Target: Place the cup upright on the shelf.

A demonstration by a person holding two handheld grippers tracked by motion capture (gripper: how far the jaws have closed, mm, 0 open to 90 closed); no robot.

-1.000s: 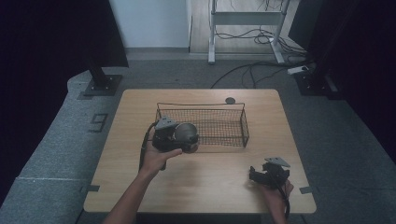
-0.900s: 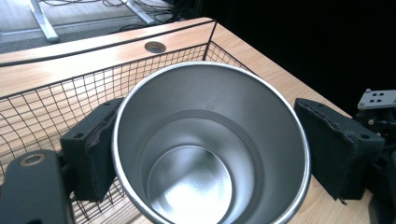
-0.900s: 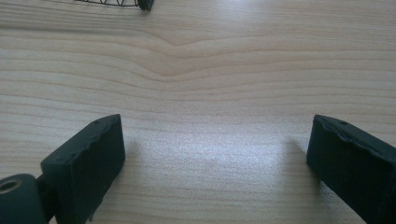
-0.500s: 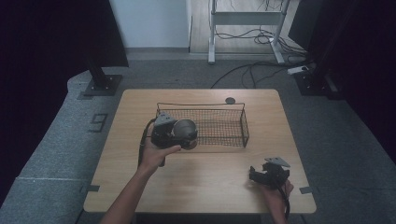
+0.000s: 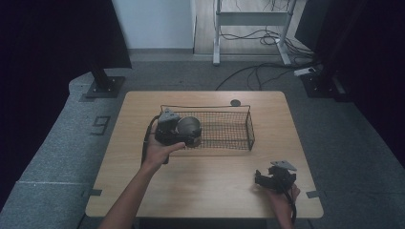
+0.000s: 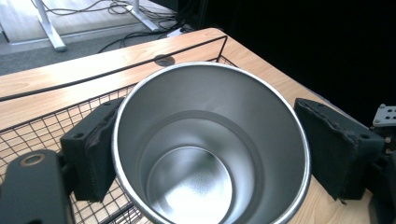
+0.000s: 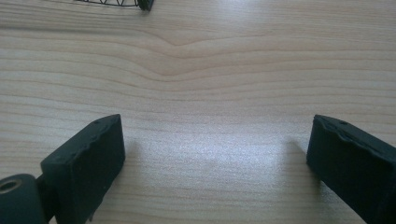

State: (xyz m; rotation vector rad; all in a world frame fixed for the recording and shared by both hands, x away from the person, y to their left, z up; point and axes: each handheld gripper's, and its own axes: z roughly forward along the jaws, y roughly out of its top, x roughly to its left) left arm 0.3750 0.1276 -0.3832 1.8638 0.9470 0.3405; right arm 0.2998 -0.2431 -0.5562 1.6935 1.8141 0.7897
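I see a wooden table [image 5: 210, 191] on grey carpet [image 5: 57, 162]. Beyond the table, a white wall [image 5: 153, 24] and a metal frame [image 5: 248, 21] with cables [image 5: 267, 71]. Black curtains [image 5: 47, 43] hang left and right of it.

This looks like a lab or recording studio, not a home. A plain wooden table [image 5: 205, 191] stands alone on grey carpet [image 5: 57, 157], with black curtains [image 5: 52, 38] hung on the left and right. Near the far left corner a stand's metal base plate [image 5: 104, 86] sits on the floor. Loose cables [image 5: 258, 71] trail behind, under a metal desk frame [image 5: 248, 19] by the far wall.
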